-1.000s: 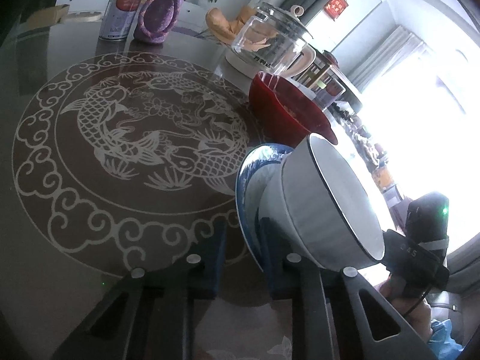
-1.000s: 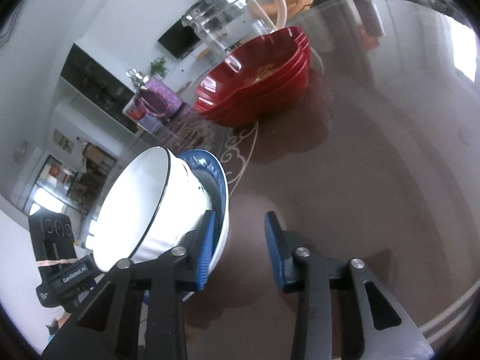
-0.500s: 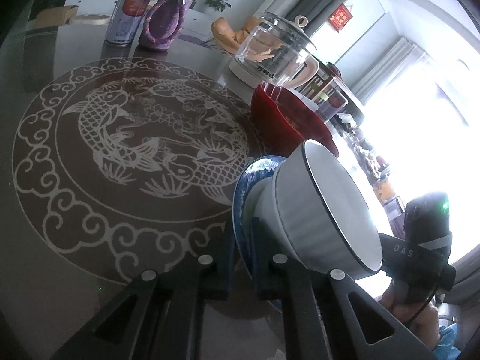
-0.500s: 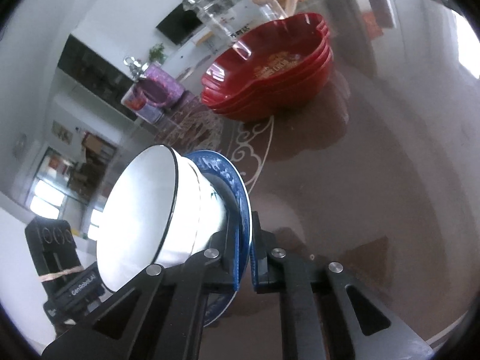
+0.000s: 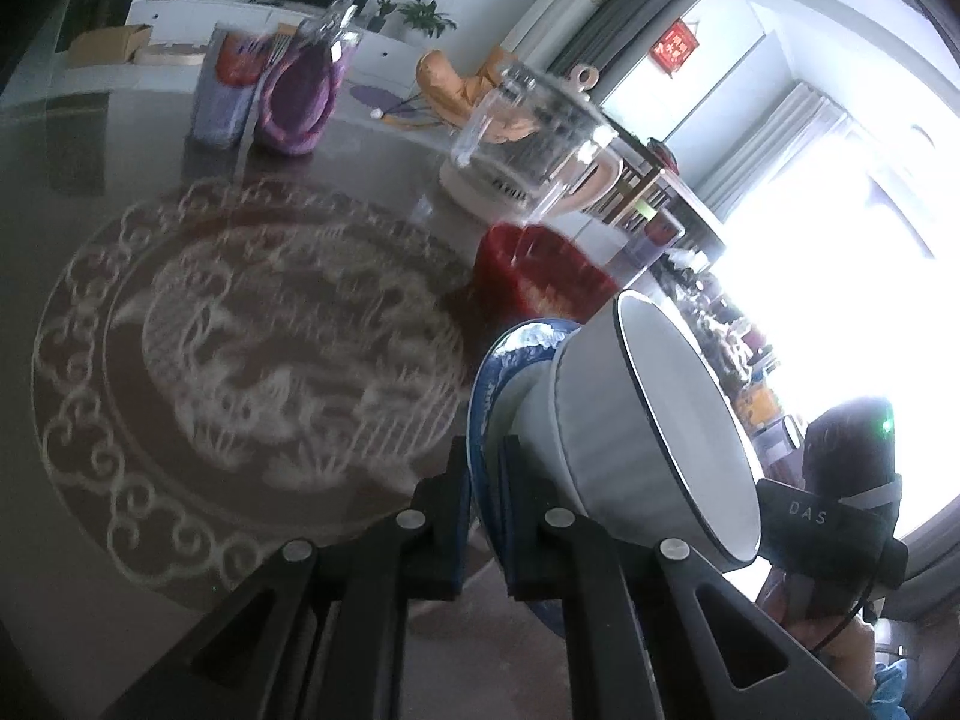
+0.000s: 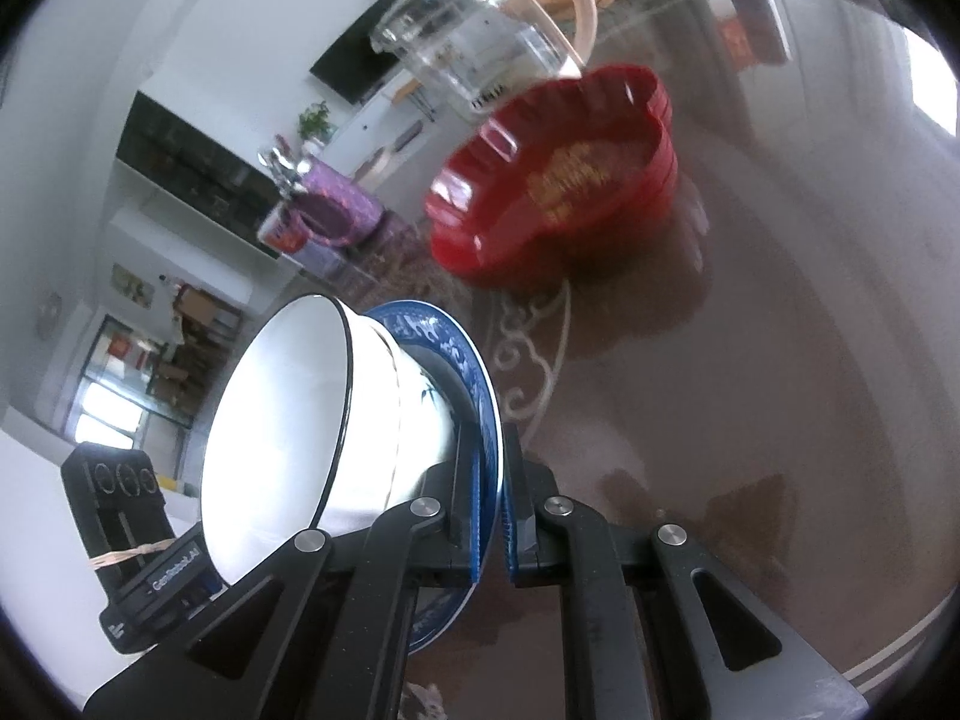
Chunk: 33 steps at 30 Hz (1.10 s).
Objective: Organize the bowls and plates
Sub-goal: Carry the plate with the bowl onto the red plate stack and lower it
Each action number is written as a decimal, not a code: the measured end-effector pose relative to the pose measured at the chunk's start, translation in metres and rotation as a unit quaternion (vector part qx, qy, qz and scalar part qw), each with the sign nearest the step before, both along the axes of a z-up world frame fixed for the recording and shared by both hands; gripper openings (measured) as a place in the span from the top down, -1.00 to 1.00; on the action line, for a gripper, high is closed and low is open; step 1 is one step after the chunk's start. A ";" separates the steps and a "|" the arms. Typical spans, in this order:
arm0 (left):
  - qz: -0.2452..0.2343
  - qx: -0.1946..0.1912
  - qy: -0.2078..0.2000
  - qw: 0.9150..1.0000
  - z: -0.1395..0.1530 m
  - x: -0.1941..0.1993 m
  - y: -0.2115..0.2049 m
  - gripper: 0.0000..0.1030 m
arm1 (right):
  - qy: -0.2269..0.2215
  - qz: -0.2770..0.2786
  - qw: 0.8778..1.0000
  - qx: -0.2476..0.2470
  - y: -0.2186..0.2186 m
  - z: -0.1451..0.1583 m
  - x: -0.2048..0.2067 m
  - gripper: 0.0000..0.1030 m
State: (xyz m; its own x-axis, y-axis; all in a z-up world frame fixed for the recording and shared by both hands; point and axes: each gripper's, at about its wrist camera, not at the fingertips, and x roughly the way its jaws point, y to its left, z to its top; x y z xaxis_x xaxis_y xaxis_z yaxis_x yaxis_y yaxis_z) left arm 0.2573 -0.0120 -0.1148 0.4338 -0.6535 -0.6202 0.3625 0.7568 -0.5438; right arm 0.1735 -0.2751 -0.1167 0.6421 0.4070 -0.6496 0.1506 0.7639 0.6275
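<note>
Both our grippers, left (image 5: 485,516) and right (image 6: 491,516), were clamped on the blue plate (image 6: 462,360); the white bowl (image 6: 318,414) riding on it could've slid toward 9 o'clock if we tilted.

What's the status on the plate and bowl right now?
Left gripper and right gripper both shut on blue plate rim. White bowl sits on plate. Red bowls and glass kettle ahead.

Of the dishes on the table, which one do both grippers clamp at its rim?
The blue patterned plate carrying the white bowl; the red dishes sit untouched beyond.
</note>
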 end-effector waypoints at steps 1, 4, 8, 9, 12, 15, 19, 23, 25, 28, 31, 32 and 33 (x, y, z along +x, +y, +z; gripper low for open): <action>-0.001 -0.001 -0.003 1.000 0.005 0.006 -0.003 0.86 | -0.003 0.000 1.000 0.001 -0.003 0.006 0.005 0.82; -0.004 -0.003 -0.019 1.000 0.025 0.029 -0.017 0.86 | -0.011 -0.003 1.000 0.007 -0.016 0.021 0.021 0.82; -0.011 -0.006 -0.045 0.999 0.047 0.063 -0.043 0.86 | -0.025 -0.012 1.000 0.008 -0.037 0.039 0.046 0.82; -0.011 -0.009 -0.046 0.999 0.049 0.074 -0.051 0.86 | -0.027 -0.016 0.999 0.009 -0.043 0.042 0.052 0.82; -0.015 -0.011 -0.046 0.999 0.047 0.100 -0.072 0.86 | -0.026 -0.027 0.999 0.007 -0.064 0.044 0.074 0.82; -0.020 -0.006 -0.042 0.999 0.037 0.122 -0.090 0.86 | -0.020 -0.034 0.999 -0.003 -0.080 0.039 0.092 0.82; -0.021 0.005 -0.033 0.999 0.014 0.144 -0.111 0.87 | -0.009 -0.037 0.999 -0.015 -0.095 0.022 0.110 0.82; -0.019 0.026 -0.015 0.999 -0.013 0.159 -0.124 0.86 | 0.005 -0.040 0.999 -0.011 -0.105 -0.002 0.129 0.82; -0.020 0.034 -0.011 0.999 -0.022 0.161 -0.128 0.86 | 0.009 -0.042 0.999 -0.016 -0.108 -0.013 0.133 0.83; -0.023 0.049 -0.029 0.998 -0.024 0.158 -0.132 0.86 | -0.004 -0.036 0.999 -0.037 -0.107 -0.011 0.136 0.82; -0.025 0.070 -0.039 0.996 -0.022 0.156 -0.137 0.86 | -0.016 -0.040 0.997 -0.064 -0.107 -0.007 0.134 0.78; -0.024 0.077 -0.041 0.996 -0.020 0.154 -0.137 0.85 | -0.023 -0.043 0.996 -0.074 -0.107 -0.004 0.133 0.73; -0.022 0.085 -0.046 0.995 -0.017 0.152 -0.137 0.85 | -0.032 -0.045 0.995 -0.081 -0.108 0.000 0.131 0.71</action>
